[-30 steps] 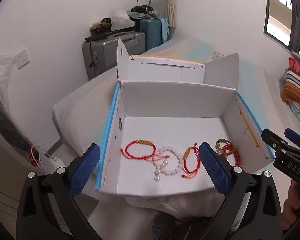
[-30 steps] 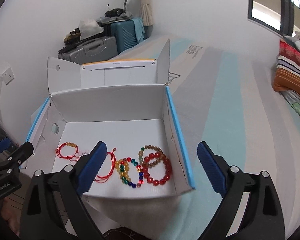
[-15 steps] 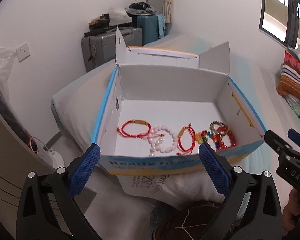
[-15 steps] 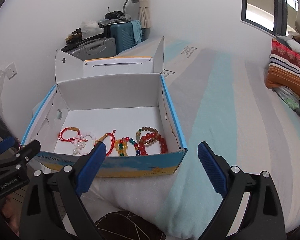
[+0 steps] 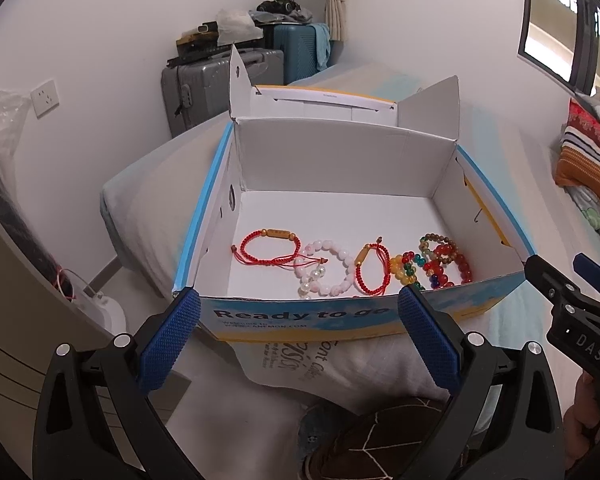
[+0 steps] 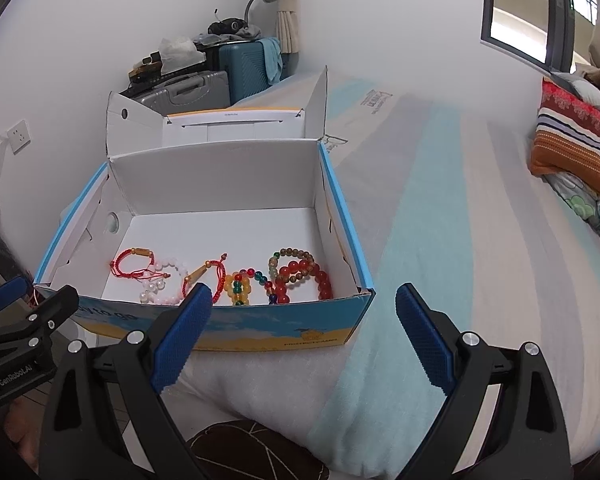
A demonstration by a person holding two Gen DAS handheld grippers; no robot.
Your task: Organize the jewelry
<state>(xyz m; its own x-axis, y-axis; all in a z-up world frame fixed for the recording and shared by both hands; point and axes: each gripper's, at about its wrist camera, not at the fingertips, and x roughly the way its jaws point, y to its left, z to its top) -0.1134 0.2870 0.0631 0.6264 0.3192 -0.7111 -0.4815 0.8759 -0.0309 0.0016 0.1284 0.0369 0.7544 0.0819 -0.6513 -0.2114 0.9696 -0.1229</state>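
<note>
**Both grippers spread, empty, short of box**

Left gripper (image 5: 298,336) and right gripper (image 6: 302,334) hover with fingers wide apart, nothing held. Below them a striped bed (image 6: 440,208), pillow (image 6: 572,148) at far right, suitcases (image 5: 220,80) by wall. Open box (image 5: 300,316) sits at bed's near edge; bracelets (image 5: 352,264) line its floor along the front wall, just beyond both fingertips.

Bracelets (image 5: 340,266) lie side by side in the box (image 5: 340,152).
</note>
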